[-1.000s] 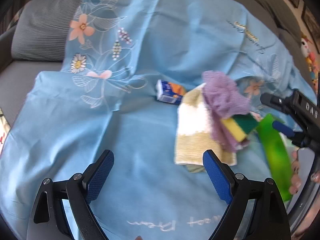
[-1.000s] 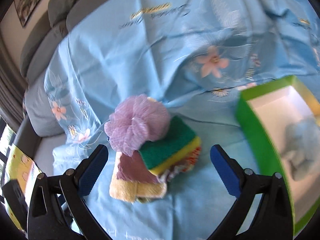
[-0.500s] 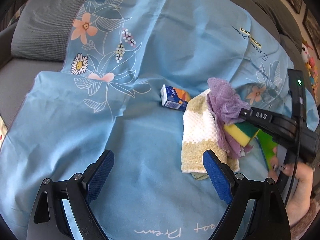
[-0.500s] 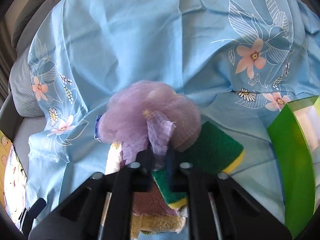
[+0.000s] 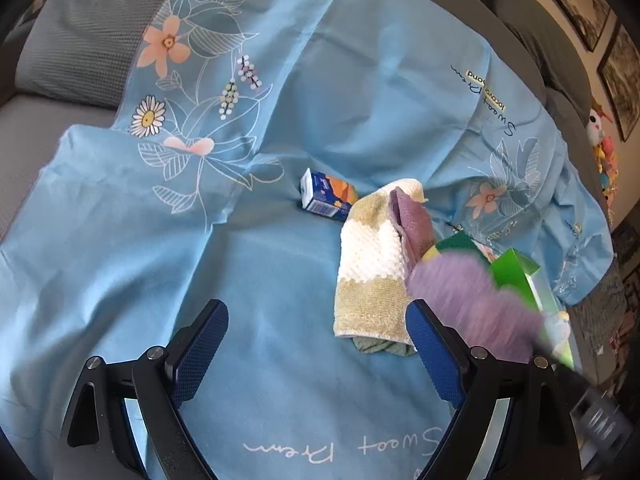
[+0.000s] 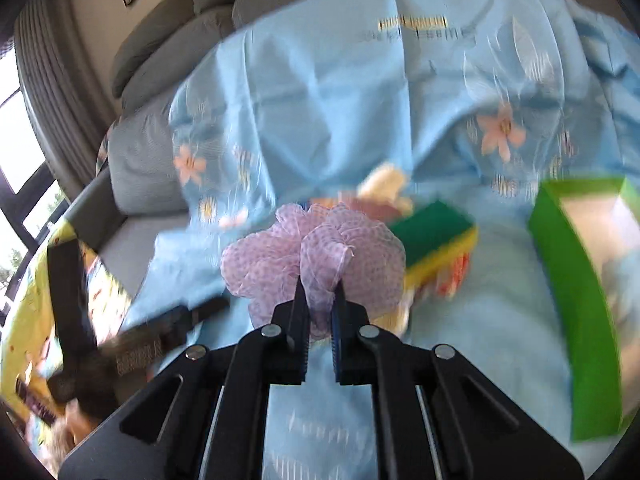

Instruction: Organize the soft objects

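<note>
1. Left wrist view. We log the left hand-held gripper (image 5: 316,344) spread wide and empty over the blue sheet (image 5: 248,264). The lilac mesh pouf (image 5: 472,296) is airborne and blurred, between the folded towel (image 5: 372,264) and the green box (image 5: 520,276). Box contents hidden here.
2. Right wrist view. We log the right hand-held gripper (image 6: 320,300) clenched on only a pinch of the pouf (image 6: 312,256). Risk, we judge: the slippery netting could pull free before reaching the green box (image 6: 576,308), or brush the sponge (image 6: 436,236). The box's pale interior is too blurred to itemise.
</note>
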A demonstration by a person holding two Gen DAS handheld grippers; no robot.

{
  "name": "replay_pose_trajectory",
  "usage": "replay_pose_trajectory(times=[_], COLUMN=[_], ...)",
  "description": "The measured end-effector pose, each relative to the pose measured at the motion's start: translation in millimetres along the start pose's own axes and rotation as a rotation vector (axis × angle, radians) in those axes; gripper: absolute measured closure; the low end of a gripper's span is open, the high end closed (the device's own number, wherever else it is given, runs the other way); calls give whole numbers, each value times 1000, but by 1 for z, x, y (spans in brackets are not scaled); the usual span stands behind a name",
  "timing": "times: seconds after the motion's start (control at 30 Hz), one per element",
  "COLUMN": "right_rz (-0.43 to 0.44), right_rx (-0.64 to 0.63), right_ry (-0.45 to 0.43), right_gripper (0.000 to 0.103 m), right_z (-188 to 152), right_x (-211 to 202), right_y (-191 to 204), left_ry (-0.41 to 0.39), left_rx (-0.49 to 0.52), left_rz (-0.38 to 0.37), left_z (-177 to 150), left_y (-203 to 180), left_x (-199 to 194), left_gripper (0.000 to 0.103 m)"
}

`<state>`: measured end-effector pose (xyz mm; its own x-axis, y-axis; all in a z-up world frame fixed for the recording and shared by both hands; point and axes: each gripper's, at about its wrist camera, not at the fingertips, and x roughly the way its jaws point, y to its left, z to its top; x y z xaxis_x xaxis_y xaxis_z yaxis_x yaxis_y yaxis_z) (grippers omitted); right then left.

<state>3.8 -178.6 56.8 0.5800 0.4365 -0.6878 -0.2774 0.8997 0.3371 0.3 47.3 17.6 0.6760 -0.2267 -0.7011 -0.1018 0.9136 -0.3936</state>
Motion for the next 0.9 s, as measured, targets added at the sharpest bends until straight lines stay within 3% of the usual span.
replay_pose_trajectory(times=[0.23,0.27,0.3,0.37,0.4,0.6,0.73,0.8,0.9], right_rz=[-30,-38,-47,-58,-50,14,86,116,90], right_rx=[50,67,85,143,163,256,279,291,259], right_ry=[217,239,251,228,202,122,165,189,214], right_gripper=[86,76,50,16,12,13,16,22,32], right_z=[-44,-46,-46,-47,-45,-32,-34,-35,-34], right_x=[29,32,33,27,22,11,21,29,42], right_y=[-15,-20,-24,-33,-37,-62,-63,-58,-53], left_ry=[66,76,90,110,122,160,224,279,296], left_rx=[29,34,41,55,67,123,172,149,145], left_rz=[-10,-6,-2,3,4,-10,-40,-93,-72], left_z=[-13,-15,-17,-22,-25,-42,-55,-60,-63], left_y=[-8,-9,-10,-13,-16,-26,-37,-36,-37], left_x=[7,9,10,14,14,13,25,33,40], left_gripper=[12,12,12,12,12,12,12,12,19])
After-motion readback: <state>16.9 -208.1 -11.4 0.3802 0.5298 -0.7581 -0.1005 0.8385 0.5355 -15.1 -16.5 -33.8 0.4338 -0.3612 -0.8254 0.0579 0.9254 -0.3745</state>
